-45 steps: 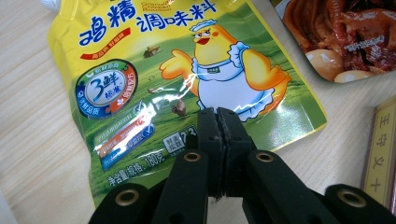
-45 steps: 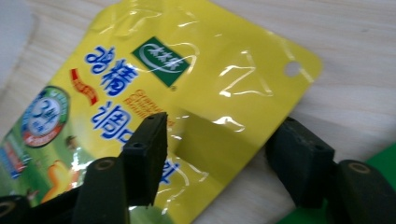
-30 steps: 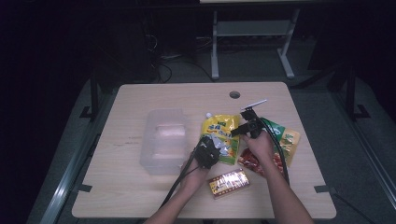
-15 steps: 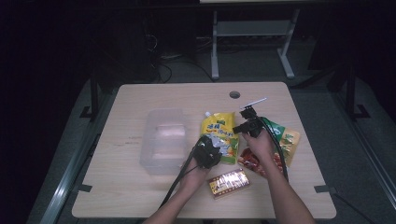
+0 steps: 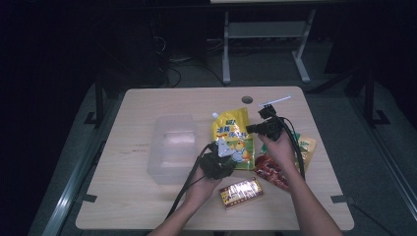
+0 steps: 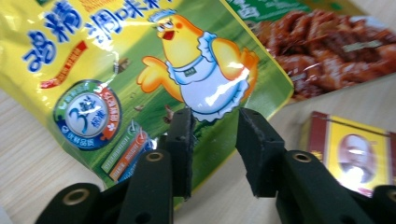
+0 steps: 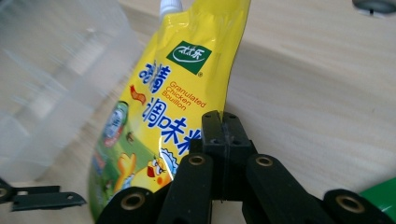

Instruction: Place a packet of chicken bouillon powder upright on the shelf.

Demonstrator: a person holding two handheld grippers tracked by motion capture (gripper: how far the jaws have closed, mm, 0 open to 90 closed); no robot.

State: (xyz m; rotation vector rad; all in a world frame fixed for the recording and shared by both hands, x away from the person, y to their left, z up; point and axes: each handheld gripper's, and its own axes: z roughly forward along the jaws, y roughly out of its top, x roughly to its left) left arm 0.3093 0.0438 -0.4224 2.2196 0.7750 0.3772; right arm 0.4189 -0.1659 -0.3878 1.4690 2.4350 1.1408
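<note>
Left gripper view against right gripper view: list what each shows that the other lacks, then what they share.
Left gripper view alone: the pouch's chicken cartoon whole, a brown meat snack packet, a red-and-yellow box with a portrait, and the left tool, whose jaws, just opening, stand apart over the pouch's lower edge. Right gripper view alone: the pouch's white cap, the clear plastic container, and the right tool, jaws together. Both: the yellow chicken bouillon pouch and the wooden table.

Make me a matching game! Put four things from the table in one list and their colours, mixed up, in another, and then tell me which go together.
Things:
1. chicken pouch
2. storage box
3. small carton
4. left tool

Colours:
A. black
B. see-through
C. yellow and green
D. red and gold

Pairs: 1-C, 2-B, 3-D, 4-A
</note>
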